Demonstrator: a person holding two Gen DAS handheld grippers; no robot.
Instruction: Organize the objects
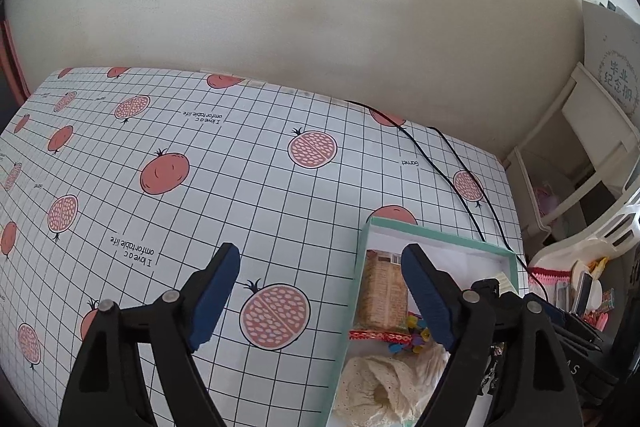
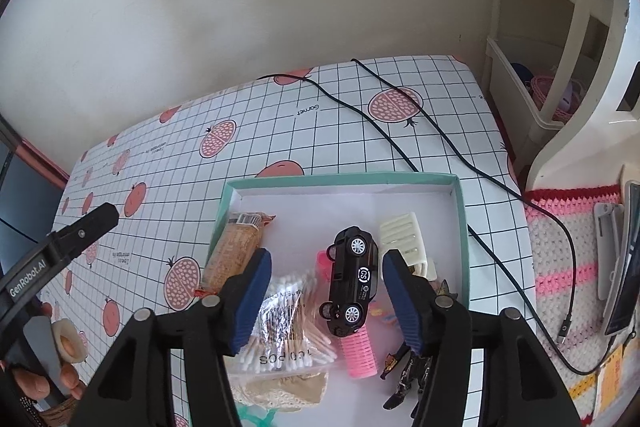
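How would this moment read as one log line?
left gripper: open, over tablecloth | right gripper: open | toy car: on its side in box

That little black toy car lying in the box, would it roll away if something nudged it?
Probably not as it lies: the black toy car rests on its side, wheels off the floor, partly on a pink hair roller. The roller is round, so the car may shift. It looks rigid and glossy, perhaps slippery.

The left and far stretch of the grid-patterned pomegranate table lies bare and passable, while the shallow teal-rimmed cardboard box is crowded with a black toy car, only its far white floor free, and two black cables cross the table behind it.
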